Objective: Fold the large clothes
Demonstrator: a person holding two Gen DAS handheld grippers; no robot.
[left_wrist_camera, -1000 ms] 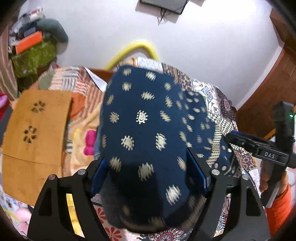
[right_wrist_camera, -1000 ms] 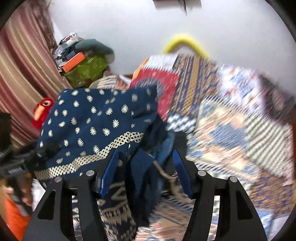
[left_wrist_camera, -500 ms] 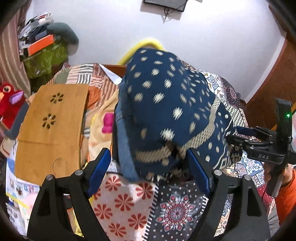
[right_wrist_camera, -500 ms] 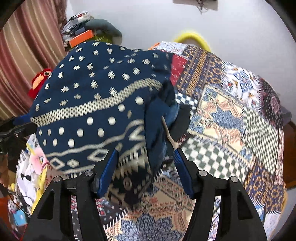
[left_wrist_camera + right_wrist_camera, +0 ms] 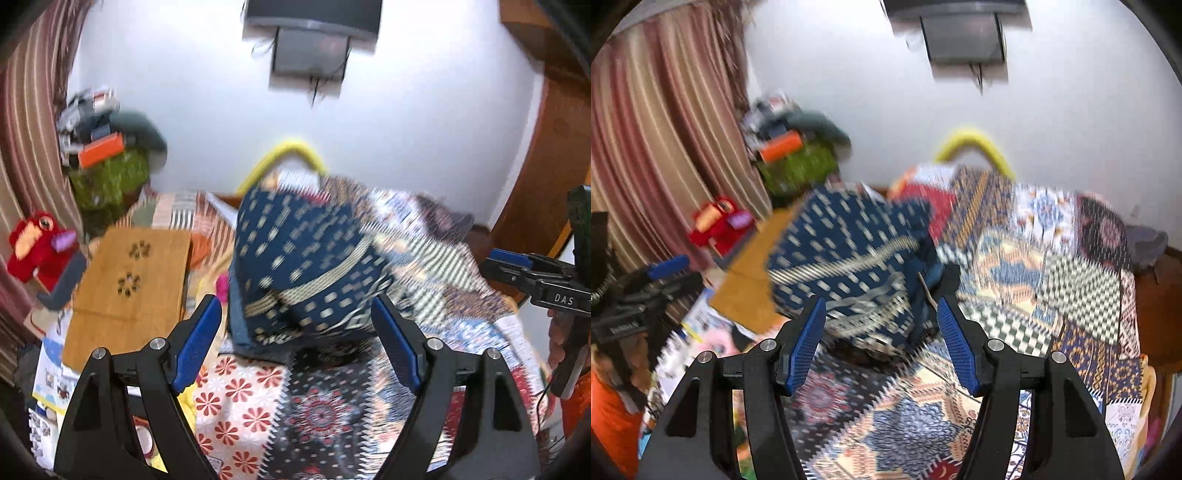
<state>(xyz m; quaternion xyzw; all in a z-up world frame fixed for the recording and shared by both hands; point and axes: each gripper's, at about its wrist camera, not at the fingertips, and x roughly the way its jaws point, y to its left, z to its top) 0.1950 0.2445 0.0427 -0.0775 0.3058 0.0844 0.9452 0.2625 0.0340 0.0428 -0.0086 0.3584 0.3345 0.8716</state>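
Observation:
A navy blue garment (image 5: 299, 266) with cream dots and a patterned border lies bunched in a heap on the patchwork bedspread (image 5: 258, 398). It also shows in the right wrist view (image 5: 849, 266). My left gripper (image 5: 295, 343) is open and empty, just short of the heap. My right gripper (image 5: 879, 339) is open and empty, its fingers either side of the heap's near edge, apart from it. The right gripper also shows at the right edge of the left wrist view (image 5: 517, 266). Both views are motion-blurred.
A wooden lap board (image 5: 129, 280) lies left of the garment. A red plush toy (image 5: 33, 240) sits by the striped curtain (image 5: 657, 147). A cluttered green pile (image 5: 110, 177) stands at the back left. A yellow hoop (image 5: 284, 155) leans at the wall.
Both grippers let go of the garment and drew back. The garment dropped from close in front of the cameras onto the bed as a heap.

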